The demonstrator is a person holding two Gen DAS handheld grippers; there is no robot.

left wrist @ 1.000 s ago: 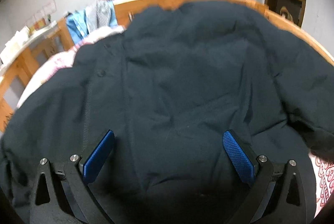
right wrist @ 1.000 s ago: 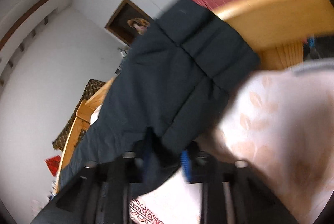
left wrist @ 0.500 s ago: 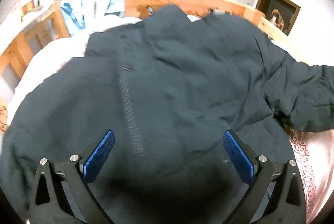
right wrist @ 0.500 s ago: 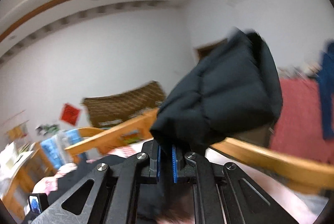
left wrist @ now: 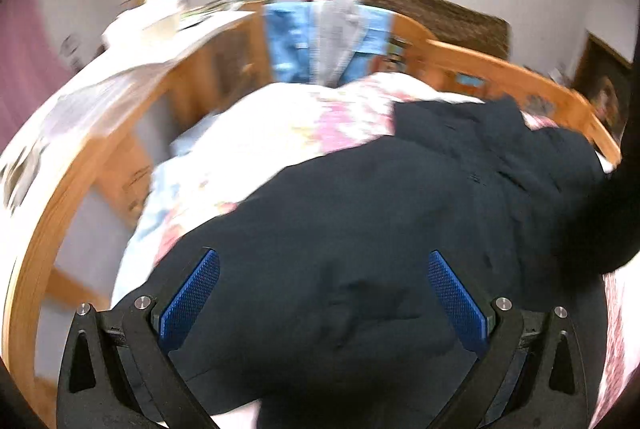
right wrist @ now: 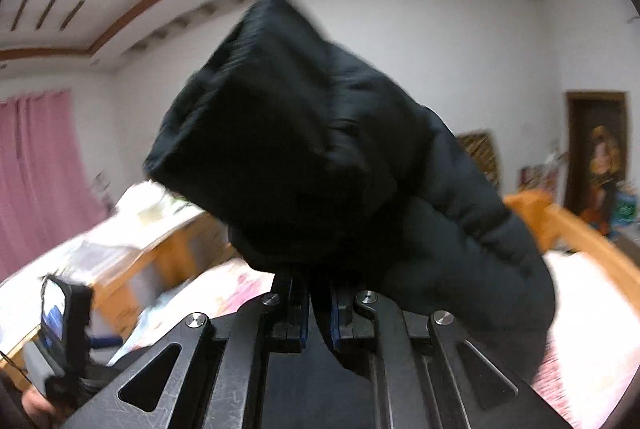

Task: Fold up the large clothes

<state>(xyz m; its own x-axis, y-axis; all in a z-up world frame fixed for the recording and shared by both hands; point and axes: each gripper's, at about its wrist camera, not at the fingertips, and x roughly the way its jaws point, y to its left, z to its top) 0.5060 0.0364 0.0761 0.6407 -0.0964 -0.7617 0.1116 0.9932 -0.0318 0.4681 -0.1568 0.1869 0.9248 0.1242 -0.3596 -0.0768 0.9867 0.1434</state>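
Note:
A large dark navy padded jacket lies spread on the bed in the left wrist view. My left gripper hangs open just above its lower part, blue pads wide apart, holding nothing. In the right wrist view my right gripper is shut on a fold of the jacket's sleeve, which is lifted high in the air and droops over the fingers. The raised sleeve also shows as a dark mass at the right edge of the left wrist view.
The bed has a floral pink and white quilt and a curved wooden frame. Blue and grey clothes hang over the headboard. A wooden desk with papers stands left. Pink curtains hang at the left wall.
My right gripper has swung the held sleeve up and leftward over the bed. My left gripper has turned left, so more quilt and desk show; it stays open.

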